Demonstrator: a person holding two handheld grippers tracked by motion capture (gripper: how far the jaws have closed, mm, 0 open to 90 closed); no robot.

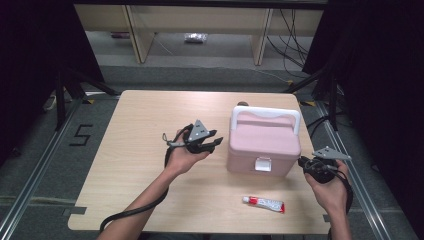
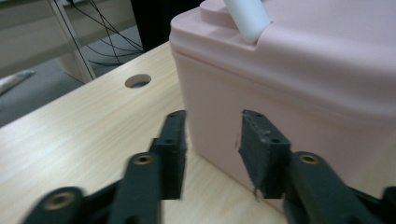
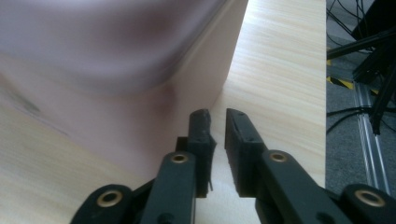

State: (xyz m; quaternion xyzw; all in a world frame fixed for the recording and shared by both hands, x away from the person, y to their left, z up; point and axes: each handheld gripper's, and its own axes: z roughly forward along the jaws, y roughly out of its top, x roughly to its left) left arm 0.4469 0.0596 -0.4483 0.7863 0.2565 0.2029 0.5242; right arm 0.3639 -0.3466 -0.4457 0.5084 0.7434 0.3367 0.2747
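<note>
A pink lidded box point(image 1: 264, 142) with a white handle point(image 1: 265, 112) and a white front latch point(image 1: 262, 164) stands on the wooden table point(image 1: 135, 120), right of centre. My left gripper point(image 1: 216, 140) hovers just left of the box and points at its side. In the left gripper view the left gripper point(image 2: 212, 135) is open, with the box wall point(image 2: 289, 70) close behind it and nothing between the pads. My right gripper point(image 1: 303, 161) sits at the box's right front corner. In the right gripper view the right gripper point(image 3: 218, 116) stands a narrow gap apart, empty, beside the box point(image 3: 116, 60).
A red and white tube point(image 1: 263, 203) lies near the table's front edge, below the box. A round cable hole point(image 1: 242, 104) is behind the box. Black stands and cables line the floor on the right; shelving legs stand beyond the table.
</note>
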